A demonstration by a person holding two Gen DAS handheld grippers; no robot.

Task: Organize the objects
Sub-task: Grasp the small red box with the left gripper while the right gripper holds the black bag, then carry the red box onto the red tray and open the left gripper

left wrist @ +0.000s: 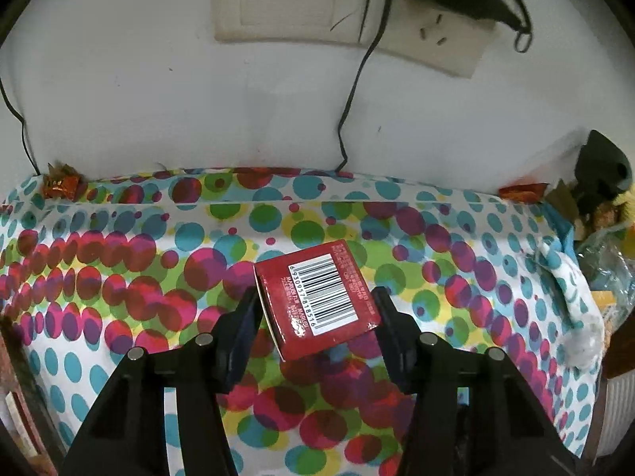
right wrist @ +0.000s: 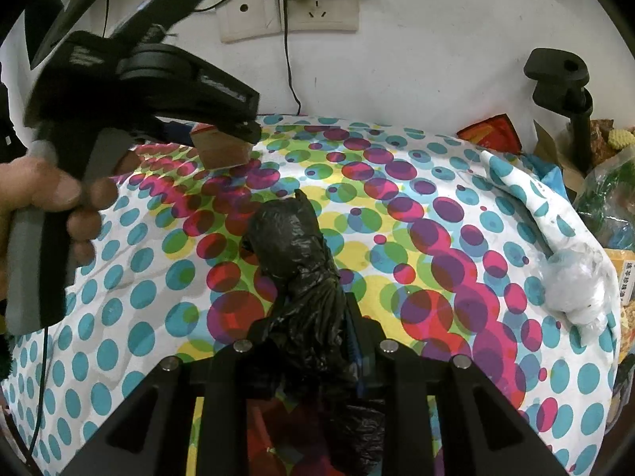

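Presently, the red box (left wrist: 317,297) sits between the left gripper's (left wrist: 315,307) fingers, pinched. The right gripper (right wrist: 313,317) is clamped on a black bag (right wrist: 295,254).

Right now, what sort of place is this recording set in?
Probably a lived-in home room, not a lab: a table under a dotted cloth against a white wall with sockets and trailing cables, snack packets and bags piled at the edge.
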